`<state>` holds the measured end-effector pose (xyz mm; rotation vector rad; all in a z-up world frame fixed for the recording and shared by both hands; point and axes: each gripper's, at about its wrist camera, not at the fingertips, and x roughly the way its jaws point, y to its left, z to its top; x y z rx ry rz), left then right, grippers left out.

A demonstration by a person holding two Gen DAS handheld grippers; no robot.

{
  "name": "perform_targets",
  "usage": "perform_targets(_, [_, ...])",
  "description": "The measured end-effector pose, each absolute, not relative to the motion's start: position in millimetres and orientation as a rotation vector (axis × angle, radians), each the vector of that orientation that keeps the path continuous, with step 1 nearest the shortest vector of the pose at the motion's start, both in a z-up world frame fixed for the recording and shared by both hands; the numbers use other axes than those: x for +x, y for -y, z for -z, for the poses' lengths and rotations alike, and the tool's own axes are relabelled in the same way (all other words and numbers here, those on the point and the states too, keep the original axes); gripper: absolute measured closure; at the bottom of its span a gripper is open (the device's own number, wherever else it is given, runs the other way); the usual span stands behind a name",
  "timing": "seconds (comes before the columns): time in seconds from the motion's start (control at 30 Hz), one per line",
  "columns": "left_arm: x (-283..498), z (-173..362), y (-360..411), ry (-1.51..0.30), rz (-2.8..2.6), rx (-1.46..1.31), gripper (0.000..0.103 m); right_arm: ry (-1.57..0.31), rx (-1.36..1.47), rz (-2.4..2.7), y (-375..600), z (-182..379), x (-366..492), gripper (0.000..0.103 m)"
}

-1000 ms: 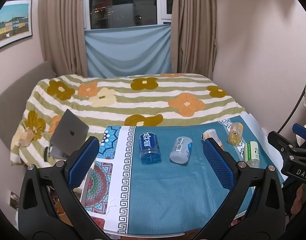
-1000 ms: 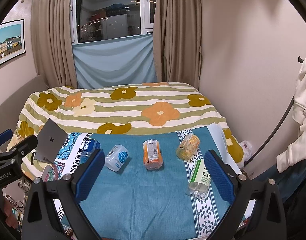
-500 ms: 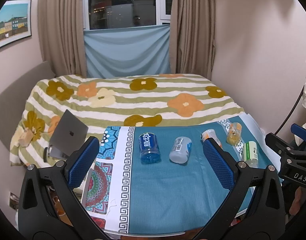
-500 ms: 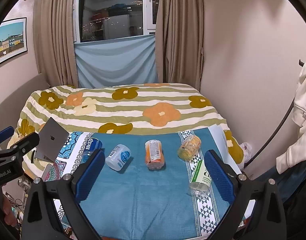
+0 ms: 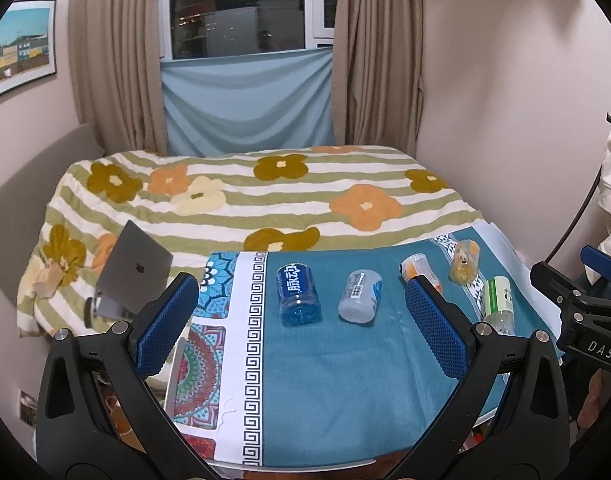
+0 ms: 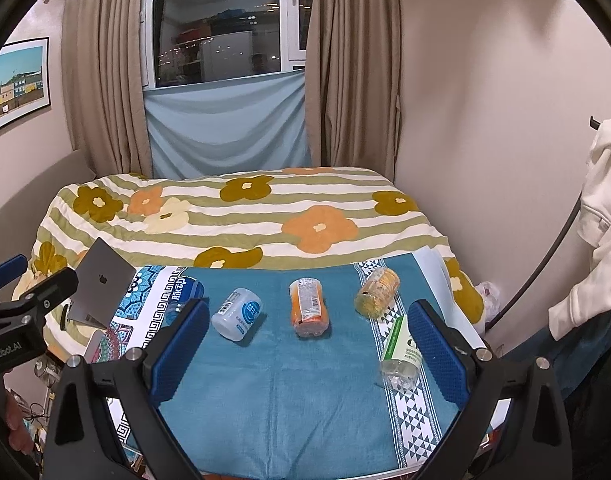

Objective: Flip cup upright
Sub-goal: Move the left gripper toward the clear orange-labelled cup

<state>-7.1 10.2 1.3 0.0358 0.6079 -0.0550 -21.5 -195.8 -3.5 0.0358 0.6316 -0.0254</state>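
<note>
Several plastic cups lie on their sides in a row on the teal cloth [image 5: 345, 380]: a blue cup [image 5: 298, 294] [image 6: 183, 292], a white cup [image 5: 360, 296] [image 6: 237, 314], an orange cup [image 5: 415, 266] [image 6: 308, 307], a yellow cup [image 5: 464, 261] [image 6: 377, 291] and a green-labelled clear cup [image 5: 497, 299] [image 6: 399, 348]. My left gripper [image 5: 301, 320] is open and empty, held above the near cloth, short of the blue and white cups. My right gripper [image 6: 308, 352] is open and empty, short of the orange cup.
The cloth covers a small table against a bed with a flowered striped blanket [image 5: 265, 196]. An open grey laptop [image 5: 135, 272] rests at the bed's left. A white garment [image 6: 601, 200] hangs at right. Walls and curtains stand behind.
Both grippers have drifted slightly; the scene has shifted a little in each view. The cups have not moved and both grippers stay open.
</note>
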Motion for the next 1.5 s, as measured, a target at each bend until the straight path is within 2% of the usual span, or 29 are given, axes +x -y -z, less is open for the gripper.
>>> perform_targets(0.4, [16.0, 17.4, -2.6, -0.678, 0.206, 0.083, 0.0, -0.67, 0.083, 0.15, 206.3, 21.9, -27.8, 0.004])
perform_targets(0.63, [40.8, 33.6, 28.5, -0.709, 0.28, 0.145, 0.0, -0.721, 0.114, 0.229, 231.1, 46.1, -18.0, 0.004])
perform_targets(1.0, [104.5, 58.8, 114.2, -0.777, 0.342, 0.213, 0.0, -0.764, 0.13, 0.264, 297.0, 76.7, 18.9, 0.004])
perform_targets(1.5, [218.8, 126.8, 268.1, -0.943, 0.517, 0.374, 0.0, -0.86, 0.174, 0.204, 373.0, 133.9, 79.4, 0.004])
